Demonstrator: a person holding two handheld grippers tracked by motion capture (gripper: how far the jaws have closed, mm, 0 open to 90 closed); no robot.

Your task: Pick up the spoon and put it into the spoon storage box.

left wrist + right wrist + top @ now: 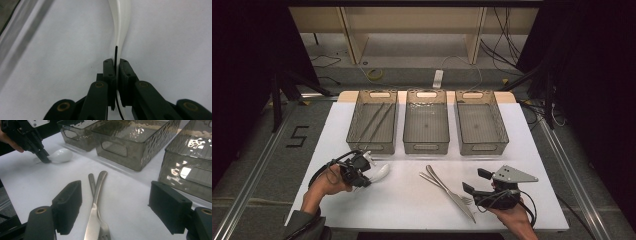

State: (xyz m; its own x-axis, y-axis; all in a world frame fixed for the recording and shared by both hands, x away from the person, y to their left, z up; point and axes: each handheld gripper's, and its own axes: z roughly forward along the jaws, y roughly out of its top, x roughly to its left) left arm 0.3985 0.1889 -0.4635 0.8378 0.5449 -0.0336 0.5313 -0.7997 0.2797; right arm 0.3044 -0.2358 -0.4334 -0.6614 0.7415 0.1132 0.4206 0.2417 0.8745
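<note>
My left claw (116, 68) is pinched tight on the white spoon (121, 22) low over the counter (412, 200), so I judge I should lift it level toward a bin (426, 122) while my right claw (120, 207) gapes empty over the crossed fork (96, 202).

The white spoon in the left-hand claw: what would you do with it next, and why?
Probably lift it a little off the table. The left gripper has its jaws shut on the white spoon by its handle, while the bowl seems to rest low on the white surface. Three bins wait beyond; a lift would clear their walls.
</note>
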